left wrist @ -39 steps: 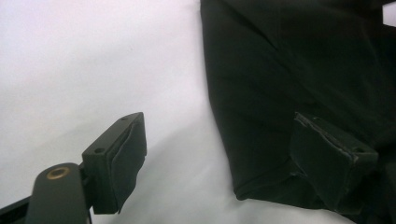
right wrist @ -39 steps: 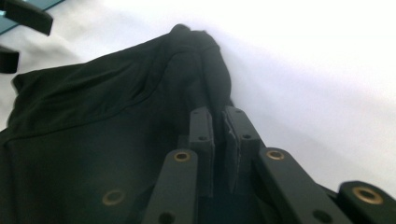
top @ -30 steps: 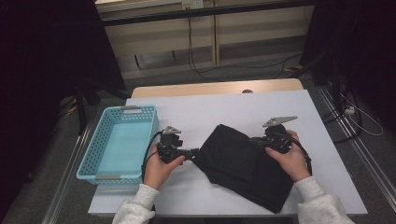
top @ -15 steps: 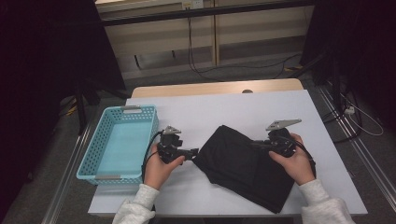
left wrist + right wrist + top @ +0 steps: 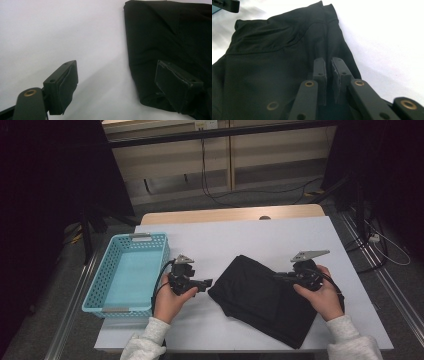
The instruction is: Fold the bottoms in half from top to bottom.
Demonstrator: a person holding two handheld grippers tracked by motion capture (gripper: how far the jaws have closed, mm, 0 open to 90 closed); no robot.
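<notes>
- Black garment [image 5: 267,302]: folded on the white table [image 5: 260,235], its lower corner close to the near edge; bare surface lies behind it and to its right.
- Blue basket [image 5: 125,272]: at the table's left edge, well apart from the garment.
- Left gripper [image 5: 207,283]: released, jaws spread at the garment's left edge; unmoved since the earlier frame.
- Right gripper [image 5: 276,277]: jaws nearly together over the garment's right side; whether they pinch cloth cannot be told. It has shifted slightly rightward.
</notes>
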